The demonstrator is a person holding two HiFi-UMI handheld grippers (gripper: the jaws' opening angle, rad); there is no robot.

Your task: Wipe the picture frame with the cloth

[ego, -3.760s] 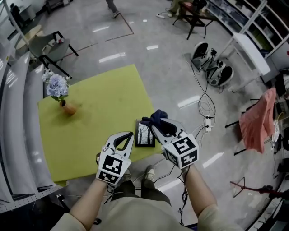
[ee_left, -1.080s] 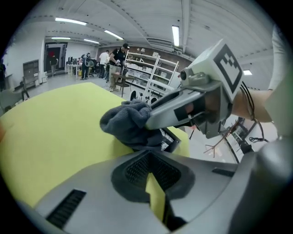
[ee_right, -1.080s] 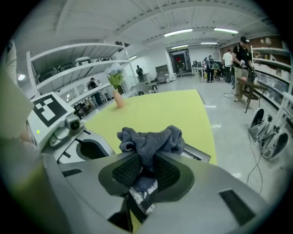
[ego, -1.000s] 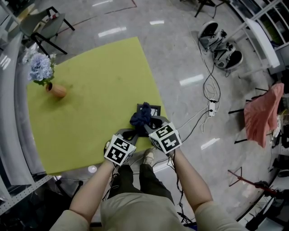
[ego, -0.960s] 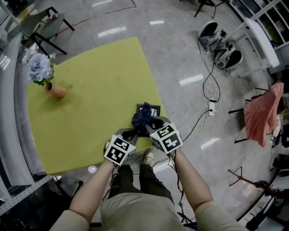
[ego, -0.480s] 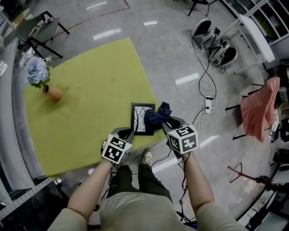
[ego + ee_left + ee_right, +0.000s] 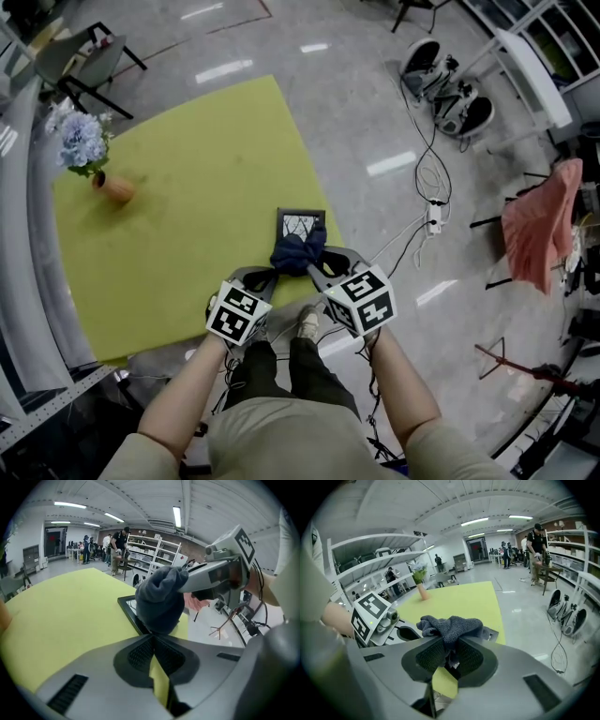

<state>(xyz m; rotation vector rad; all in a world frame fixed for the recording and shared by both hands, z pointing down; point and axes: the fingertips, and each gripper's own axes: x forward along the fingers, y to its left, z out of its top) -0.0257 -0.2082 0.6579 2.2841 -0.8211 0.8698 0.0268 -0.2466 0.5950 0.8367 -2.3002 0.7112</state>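
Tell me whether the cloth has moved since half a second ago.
Yes. The cloth, held in the right gripper, has gone left. It hung off the picture frame's right edge and now covers the frame's near part.

There were 2 hand-held grippers, left (image 7: pixel 271 276) and right (image 7: pixel 315 269), 1 cloth (image 7: pixel 296 253), 1 picture frame (image 7: pixel 300 223), 1 flower vase (image 7: pixel 113 187) and 1 table (image 7: pixel 202 159).

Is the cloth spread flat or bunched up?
Bunched up: the cloth is a crumpled wad pinched between the right gripper's jaws.
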